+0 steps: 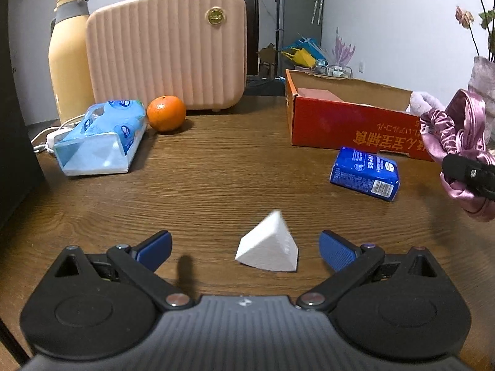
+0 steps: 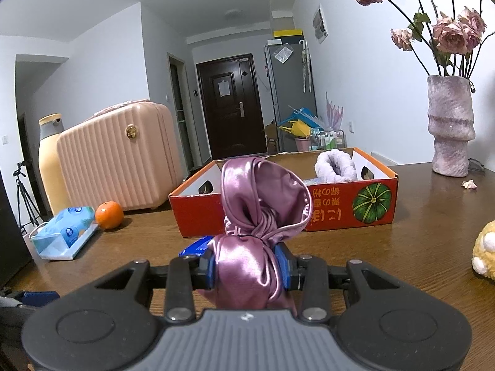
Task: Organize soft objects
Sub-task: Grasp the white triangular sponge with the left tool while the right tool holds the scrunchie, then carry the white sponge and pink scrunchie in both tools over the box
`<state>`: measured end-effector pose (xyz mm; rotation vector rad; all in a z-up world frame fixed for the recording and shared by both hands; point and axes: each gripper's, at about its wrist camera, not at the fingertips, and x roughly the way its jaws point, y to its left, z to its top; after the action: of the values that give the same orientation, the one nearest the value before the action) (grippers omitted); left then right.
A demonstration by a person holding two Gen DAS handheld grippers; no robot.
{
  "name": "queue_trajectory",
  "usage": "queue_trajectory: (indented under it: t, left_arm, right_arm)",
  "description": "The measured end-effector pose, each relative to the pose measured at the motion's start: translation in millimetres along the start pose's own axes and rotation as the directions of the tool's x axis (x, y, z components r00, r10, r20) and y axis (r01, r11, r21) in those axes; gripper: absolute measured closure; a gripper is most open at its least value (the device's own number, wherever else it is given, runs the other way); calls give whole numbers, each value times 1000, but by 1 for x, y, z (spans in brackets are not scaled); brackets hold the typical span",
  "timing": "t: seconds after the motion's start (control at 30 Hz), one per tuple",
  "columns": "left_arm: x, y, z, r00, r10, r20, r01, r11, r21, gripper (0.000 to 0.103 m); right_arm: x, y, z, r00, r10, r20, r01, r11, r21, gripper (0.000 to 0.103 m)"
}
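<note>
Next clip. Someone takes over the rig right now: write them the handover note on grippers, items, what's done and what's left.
Right gripper: jaws shut on the pink satin cloth, held in front of the red box.
Left gripper: jaws open, the white sponge wedge between them on the table, not gripped.
Done: lilac fluffy item is in the box.
Left: cloth into the box, then the wedge, blue tissue pack, probably the yellow plush.
</note>
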<state>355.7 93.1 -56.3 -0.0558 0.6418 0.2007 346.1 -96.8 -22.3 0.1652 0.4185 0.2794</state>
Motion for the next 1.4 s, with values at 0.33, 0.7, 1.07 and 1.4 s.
queue_trajectory:
  t: [0.33, 0.7, 1.07, 1.4]
  left_arm:
    - [3, -2, 0, 999, -36, -16, 37, 999, 14, 29]
    - [3, 2, 0, 998, -61, -25, 60, 998, -12, 65]
    - [-8, 5, 4, 998, -53, 44, 54, 998, -21, 66]
    - [-19, 10, 13, 992, -45, 116, 53, 997, -61, 66]
  right_arm:
    - [1, 0, -1, 1000, -4, -5, 4, 1000, -1, 67]
    - [2, 1, -1, 1000, -1, -7, 1, 1000, -1, 67]
    - [1, 1, 0, 1000, -4, -1, 4, 1000, 5, 67]
    - [0, -1, 2, 999, -17, 40, 17, 1000, 11, 67]
